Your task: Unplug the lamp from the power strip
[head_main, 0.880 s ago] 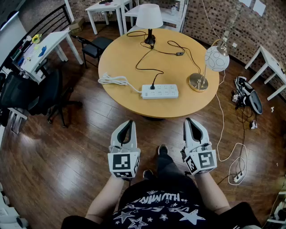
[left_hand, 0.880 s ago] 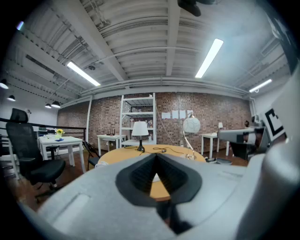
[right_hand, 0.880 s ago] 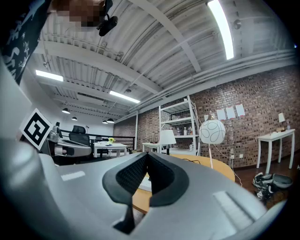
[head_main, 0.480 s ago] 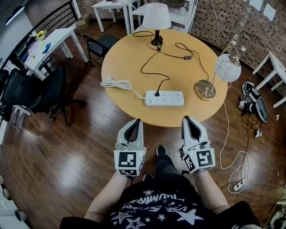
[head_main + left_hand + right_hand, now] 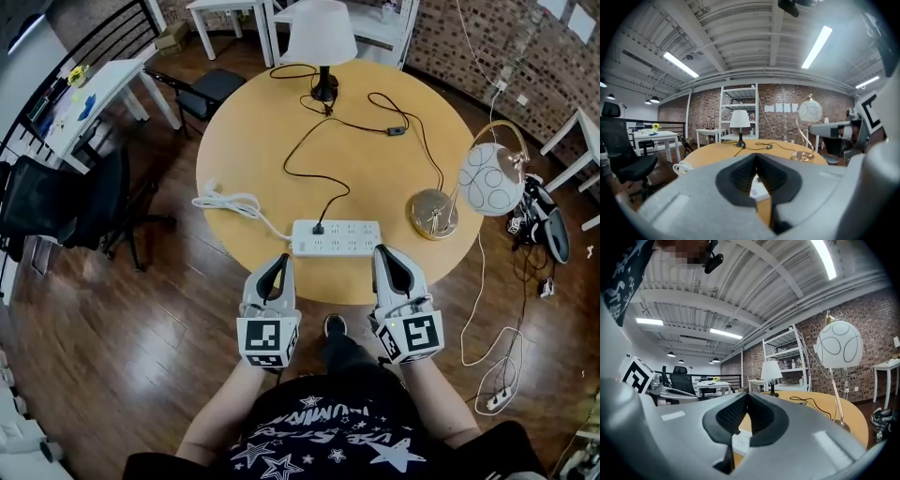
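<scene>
**Both grippers closed and empty at the table's near edge; lamp plugged in**

At the far left, a white desk [image 5: 94,89] and a black office chair [image 5: 56,202] stand beside the round wooden table [image 5: 244,122]. On the table's left part lies the power strip's coiled white cable [image 5: 225,202]. The left gripper [image 5: 277,267] hangs at the near edge, jaws together with nothing between them. Just beyond it lies the white power strip [image 5: 347,239]. The lamp's black plug [image 5: 319,228] sits in a socket near the strip's left end. Its black cord [image 5: 287,150] winds back to the white-shaded lamp [image 5: 322,37] at the far edge. The right gripper [image 5: 385,261] is close to the strip's right end, jaws closed and empty. Further right stands a brass-footed globe lamp [image 5: 434,212].
</scene>
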`<state>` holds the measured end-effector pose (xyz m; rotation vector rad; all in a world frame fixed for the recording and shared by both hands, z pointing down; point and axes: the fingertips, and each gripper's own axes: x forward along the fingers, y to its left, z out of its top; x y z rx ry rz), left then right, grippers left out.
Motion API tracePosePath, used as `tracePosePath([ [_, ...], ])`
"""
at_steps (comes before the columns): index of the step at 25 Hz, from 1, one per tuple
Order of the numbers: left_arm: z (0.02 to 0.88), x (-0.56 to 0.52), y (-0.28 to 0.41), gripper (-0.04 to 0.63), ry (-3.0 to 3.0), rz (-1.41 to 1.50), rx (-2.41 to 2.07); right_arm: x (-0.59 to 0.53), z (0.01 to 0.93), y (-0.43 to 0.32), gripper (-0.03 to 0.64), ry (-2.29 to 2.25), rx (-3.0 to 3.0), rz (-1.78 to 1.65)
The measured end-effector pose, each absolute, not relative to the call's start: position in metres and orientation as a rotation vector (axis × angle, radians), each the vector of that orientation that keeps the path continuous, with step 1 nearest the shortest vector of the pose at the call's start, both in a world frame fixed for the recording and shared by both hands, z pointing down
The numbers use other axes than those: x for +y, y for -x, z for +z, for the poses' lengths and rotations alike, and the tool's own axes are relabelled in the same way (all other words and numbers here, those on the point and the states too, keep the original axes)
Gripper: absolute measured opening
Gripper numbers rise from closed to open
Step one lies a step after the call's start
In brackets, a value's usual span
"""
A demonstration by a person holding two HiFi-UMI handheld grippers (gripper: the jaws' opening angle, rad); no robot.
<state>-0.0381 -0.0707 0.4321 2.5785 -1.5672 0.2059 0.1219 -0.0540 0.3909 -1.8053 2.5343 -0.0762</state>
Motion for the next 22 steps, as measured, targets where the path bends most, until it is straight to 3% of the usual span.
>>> tracePosePath([
  [22,0.543,-0.129,0.009,0.005,-2.508,0.650,-1.498,-0.115,0.449,-0.104,0.008,1.595,2.765,-0.215],
])
